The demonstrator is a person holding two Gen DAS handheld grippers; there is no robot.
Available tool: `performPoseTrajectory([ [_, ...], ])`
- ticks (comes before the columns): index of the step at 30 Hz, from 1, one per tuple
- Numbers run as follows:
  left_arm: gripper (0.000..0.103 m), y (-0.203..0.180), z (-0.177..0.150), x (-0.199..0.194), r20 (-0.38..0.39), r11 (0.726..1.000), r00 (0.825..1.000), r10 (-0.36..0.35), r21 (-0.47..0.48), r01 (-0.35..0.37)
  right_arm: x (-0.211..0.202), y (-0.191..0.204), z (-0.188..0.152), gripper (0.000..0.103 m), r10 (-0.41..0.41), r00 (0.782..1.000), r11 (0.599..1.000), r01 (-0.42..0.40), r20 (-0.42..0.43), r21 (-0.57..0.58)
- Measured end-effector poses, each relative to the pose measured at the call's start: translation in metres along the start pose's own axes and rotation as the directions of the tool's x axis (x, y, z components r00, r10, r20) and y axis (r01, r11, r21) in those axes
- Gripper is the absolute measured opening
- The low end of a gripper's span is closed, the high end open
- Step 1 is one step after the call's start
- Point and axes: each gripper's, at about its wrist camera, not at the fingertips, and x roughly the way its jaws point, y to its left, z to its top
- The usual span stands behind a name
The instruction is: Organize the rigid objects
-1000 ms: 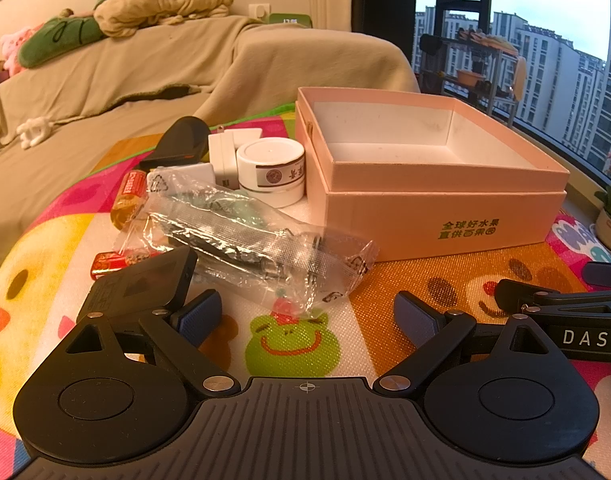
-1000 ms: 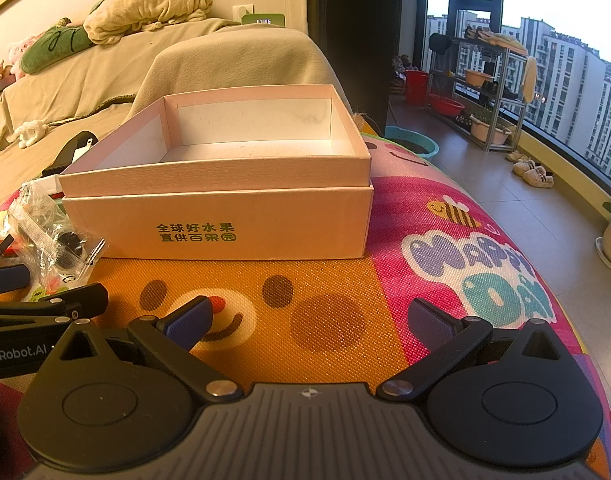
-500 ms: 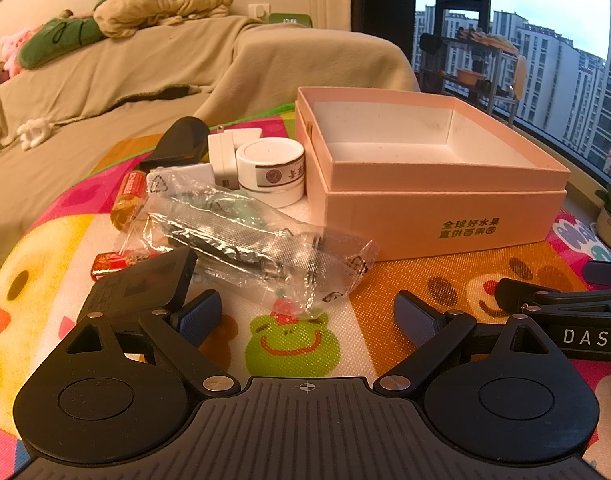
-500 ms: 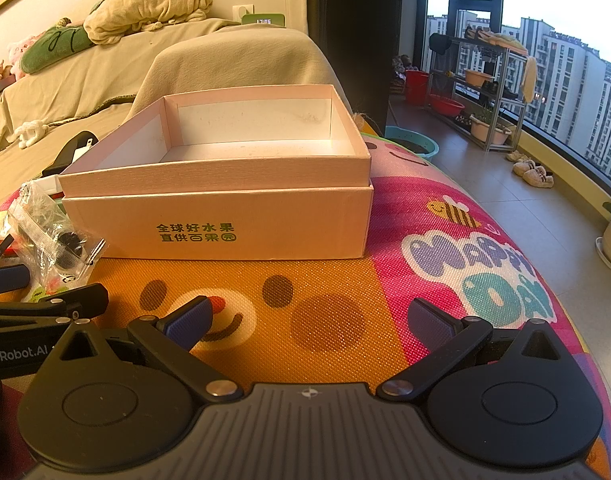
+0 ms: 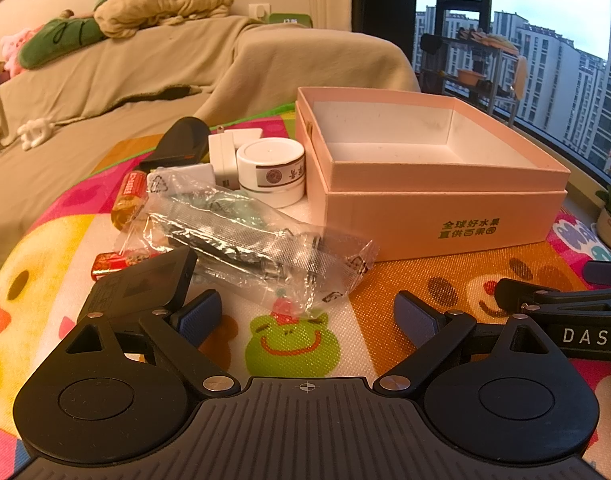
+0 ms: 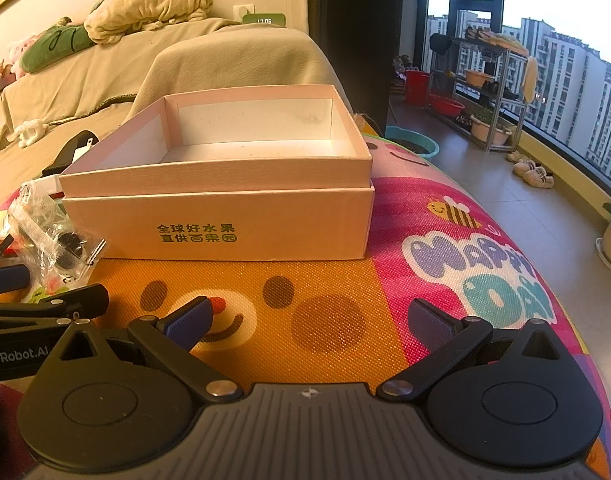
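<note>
From the left wrist, the left tongs [image 5: 307, 314] stand wide apart with nothing between them, low over the cartoon play mat [image 5: 425, 300]. The clutter lies just ahead: a crinkled clear plastic bag [image 5: 249, 240] of small parts, a white round jar [image 5: 271, 170] touching the pink box [image 5: 437, 216], white plug adapters [image 5: 225, 156], a red battery [image 5: 113, 261] and a flat black case [image 5: 145, 284] beside the left finger. The bag looks slippery and could slide from a pinch or drag the battery along; the jar may roll if nudged.

From the right wrist, the right tongs [image 6: 311, 320] are equally agape and empty over bare mat, facing the box. Only this view shows the box interior empty down to its floor, plus the mat's far edge; most of the clutter is hidden here.
</note>
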Motion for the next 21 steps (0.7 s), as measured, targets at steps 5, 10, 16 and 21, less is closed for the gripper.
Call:
performPoseTrajectory([
  [5,0.096,0.001,-0.001,-0.002,0.004,1.0,1.0,-0.008,-0.002,0.008,-0.001,-0.001,-0.001,0.103,0.014,1.0,1.0,-0.014,-0.02,0.005],
  [10,0.092,0.013,-0.011,-0.021,0.026,0.988,0.988,-0.152,-0.029,0.153,-0.001,-0.006,0.007,0.103,0.054,0.995,0.997,-0.057,-0.082,-0.042],
  [16,0.091,0.043,-0.025,-0.073,0.162,0.984,0.971,-0.175,0.047,0.17,-0.002,-0.007,0.01,0.103,0.07,0.992,0.995,-0.076,-0.1,-0.058],
  [21,0.09,0.092,0.007,-0.057,0.141,0.994,0.986,-0.094,0.073,0.084,0.0,-0.008,0.011,0.103,0.074,0.992,0.995,-0.08,-0.101,-0.064],
])
